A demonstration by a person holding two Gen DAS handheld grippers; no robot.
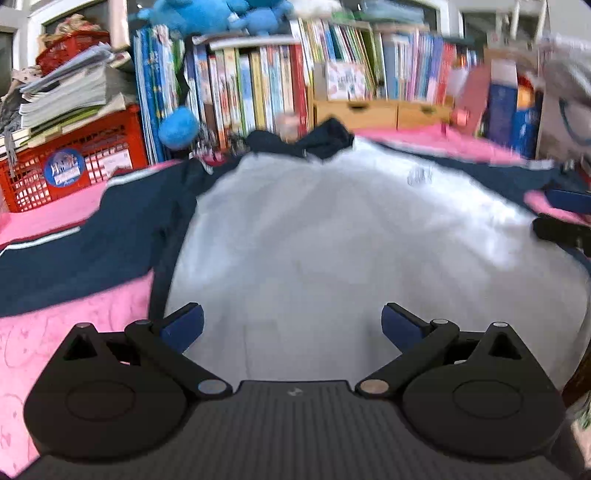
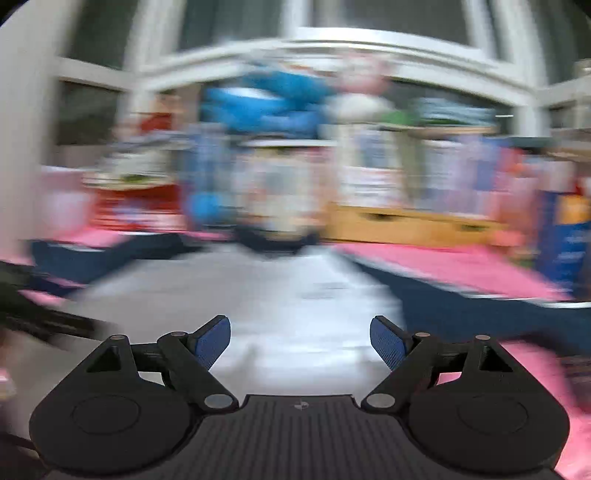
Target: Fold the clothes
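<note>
A top with a white body (image 1: 332,229) and navy sleeves (image 1: 92,240) lies spread flat on a pink cloth (image 1: 55,350), its navy collar (image 1: 314,144) at the far end. My left gripper (image 1: 291,314) hovers open over the near part of the white body, with nothing between its fingers. At the right edge of the left wrist view, my right gripper (image 1: 561,216) is by the right sleeve. The right wrist view is heavily blurred. It shows the right gripper (image 2: 300,325) open and empty, above the white body (image 2: 258,295) with a navy sleeve (image 2: 461,310) to its right.
Behind the top stand a long row of books (image 1: 258,81), a red crate (image 1: 74,166) stacked with papers at the left, and a wooden drawer box (image 1: 380,110). Blue plush toys (image 1: 207,14) sit on the books. A dark blurred shape (image 2: 37,314) is at the left edge.
</note>
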